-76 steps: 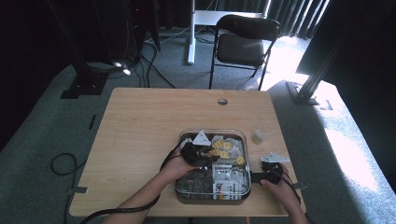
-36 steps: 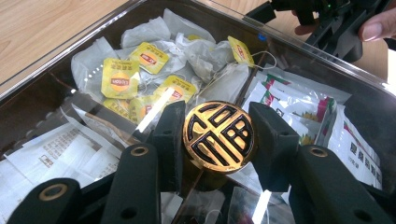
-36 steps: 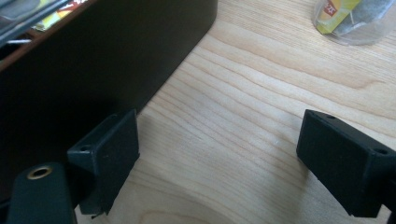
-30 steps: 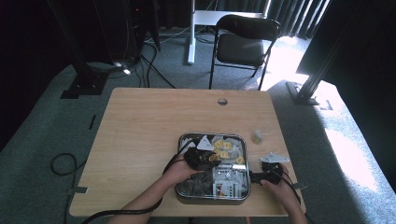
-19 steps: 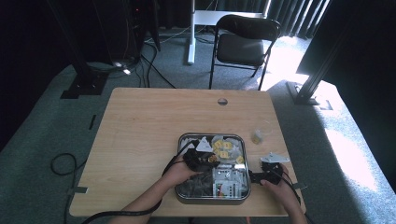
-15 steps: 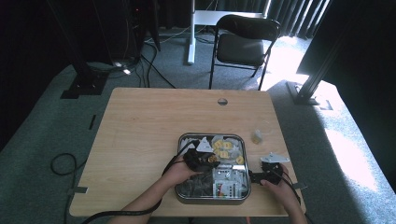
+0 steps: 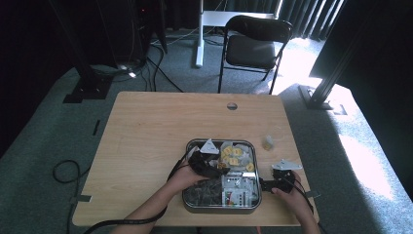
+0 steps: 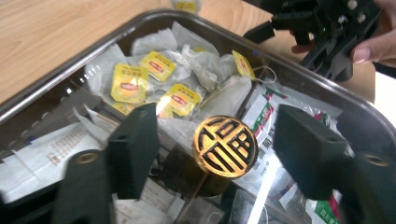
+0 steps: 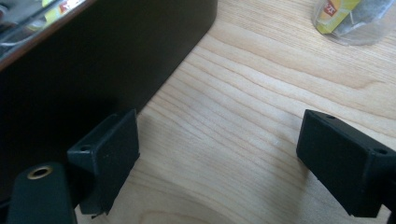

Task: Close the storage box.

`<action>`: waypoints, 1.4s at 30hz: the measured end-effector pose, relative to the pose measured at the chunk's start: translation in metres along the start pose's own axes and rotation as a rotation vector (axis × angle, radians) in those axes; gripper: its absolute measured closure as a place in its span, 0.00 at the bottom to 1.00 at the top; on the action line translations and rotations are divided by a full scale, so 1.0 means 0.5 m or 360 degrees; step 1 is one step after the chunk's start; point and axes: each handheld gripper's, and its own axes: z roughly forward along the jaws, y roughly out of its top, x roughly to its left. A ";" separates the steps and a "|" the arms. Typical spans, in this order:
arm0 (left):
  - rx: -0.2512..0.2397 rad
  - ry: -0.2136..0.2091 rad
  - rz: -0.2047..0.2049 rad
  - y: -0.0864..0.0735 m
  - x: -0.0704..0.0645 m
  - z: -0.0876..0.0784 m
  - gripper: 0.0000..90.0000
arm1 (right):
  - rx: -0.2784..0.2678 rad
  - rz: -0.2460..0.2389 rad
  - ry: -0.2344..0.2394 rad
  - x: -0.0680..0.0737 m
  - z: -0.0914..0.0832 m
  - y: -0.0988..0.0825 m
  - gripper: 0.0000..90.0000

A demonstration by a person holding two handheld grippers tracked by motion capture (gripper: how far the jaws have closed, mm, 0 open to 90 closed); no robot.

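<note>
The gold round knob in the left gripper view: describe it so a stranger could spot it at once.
Find the metal box at the near edge of the wooden table. Its clear lid covers tea bags and sachets. At the lid's centre sits the gold knob, round, with a black openwork pattern, unlike the flat yellow tags around it.

I sit at a light wooden table point(image 7: 146, 141) with a small round hole point(image 7: 232, 106) near its far edge; past it stands a black folding chair point(image 7: 253, 46); the grey carpet point(image 7: 44, 146) has sun patches on my right; dark curtains point(image 7: 311, 12) hang behind.
</note>
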 end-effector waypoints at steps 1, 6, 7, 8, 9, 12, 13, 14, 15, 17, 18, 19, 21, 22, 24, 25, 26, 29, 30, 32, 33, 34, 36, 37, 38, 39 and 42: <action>-0.0021 0.0020 -0.0012 0.001 0.002 -0.002 0.28 | 0.0000 0.0000 0.0000 0.000 0.000 0.000 0.14; -0.0044 0.0075 0.0011 -0.001 0.007 -0.006 0.18 | -0.0002 -0.0003 -0.0001 0.000 0.000 0.000 0.14; -0.0042 0.0083 0.0018 -0.002 0.008 -0.006 0.16 | -0.0002 -0.0003 -0.0001 0.000 0.000 0.000 0.14; -0.0047 0.0102 0.0034 -0.003 0.007 -0.006 0.15 | -0.0001 -0.0002 -0.0001 0.000 0.000 0.000 0.14; -0.0049 0.0112 0.0042 -0.004 0.007 -0.007 0.15 | -0.0001 -0.0002 0.0000 0.000 0.000 0.000 0.14; -0.0038 0.0125 0.0022 -0.005 0.011 -0.008 0.03 | 0.0000 -0.0001 0.0000 0.000 0.000 0.000 0.14; -0.0046 0.0139 0.0016 -0.005 0.013 -0.011 0.02 | 0.0000 -0.0001 0.0000 0.000 0.000 0.000 0.14; -0.0061 0.0162 0.0003 -0.005 0.017 -0.015 0.02 | 0.0000 -0.0001 0.0000 0.000 0.000 0.000 0.14; -0.0068 0.0170 0.0001 -0.005 0.019 -0.018 0.02 | -0.0001 -0.0002 -0.0001 0.000 0.000 0.000 0.14; -0.0085 0.0187 -0.0013 -0.006 0.024 -0.023 0.02 | -0.0002 -0.0004 -0.0001 0.000 0.000 0.000 0.14; -0.0094 0.0190 -0.0021 -0.007 0.026 -0.025 0.02 | -0.0001 -0.0004 -0.0002 0.000 0.000 0.000 0.14; -0.0095 0.0193 -0.0019 -0.008 0.029 -0.027 0.02 | -0.0001 -0.0004 -0.0002 0.000 0.000 0.000 0.14; -0.0094 0.0211 -0.0011 -0.011 0.032 -0.031 0.02 | 0.0000 -0.0003 -0.0002 0.000 0.000 0.000 0.14; -0.0093 0.0210 -0.0013 -0.012 0.033 -0.034 0.02 | 0.0001 -0.0002 -0.0002 0.000 0.000 0.000 0.14; -0.0096 0.0217 -0.0018 -0.016 0.037 -0.038 0.02 | 0.0000 0.0000 -0.0002 0.000 -0.001 -0.001 0.14; -0.0104 0.0222 -0.0023 -0.017 0.038 -0.040 0.02 | 0.0000 0.0002 -0.0003 0.000 -0.001 -0.001 0.14; -0.0107 0.0228 -0.0024 -0.019 0.040 -0.043 0.02 | 0.0001 0.0001 -0.0003 0.000 -0.001 -0.001 0.14; -0.0112 0.0254 -0.0024 -0.025 0.047 -0.051 0.02 | 0.0001 0.0000 -0.0003 0.000 -0.001 -0.001 0.14; -0.0118 0.0259 -0.0029 -0.027 0.050 -0.054 0.02 | 0.0001 0.0000 -0.0003 0.000 -0.001 -0.001 0.14; -0.0133 0.0273 -0.0039 -0.032 0.055 -0.061 0.02 | 0.0000 -0.0001 -0.0003 0.000 -0.001 -0.001 0.14; -0.0149 0.0277 -0.0038 -0.034 0.058 -0.066 0.02 | 0.0001 -0.0001 -0.0003 0.000 -0.001 -0.001 0.14; -0.0152 0.0289 -0.0037 -0.036 0.061 -0.070 0.02 | 0.0001 -0.0001 -0.0003 0.000 -0.001 -0.001 0.14; -0.0162 0.0307 -0.0048 -0.042 0.068 -0.079 0.02 | 0.0000 -0.0001 -0.0003 0.000 -0.001 -0.001 0.14; -0.0169 0.0306 -0.0059 -0.046 0.071 -0.082 0.02 | 0.0000 -0.0001 -0.0003 0.000 -0.001 -0.001 0.14; -0.0167 0.0321 -0.0066 -0.049 0.075 -0.086 0.02 | 0.0000 0.0000 -0.0003 0.000 -0.001 -0.001 0.14; -0.0169 0.0329 -0.0072 -0.053 0.079 -0.091 0.02 | 0.0000 0.0001 -0.0003 0.000 -0.001 -0.001 0.14; -0.0173 0.0361 -0.0082 -0.064 0.091 -0.105 0.02 | -0.0001 0.0000 -0.0003 0.000 -0.001 -0.001 0.14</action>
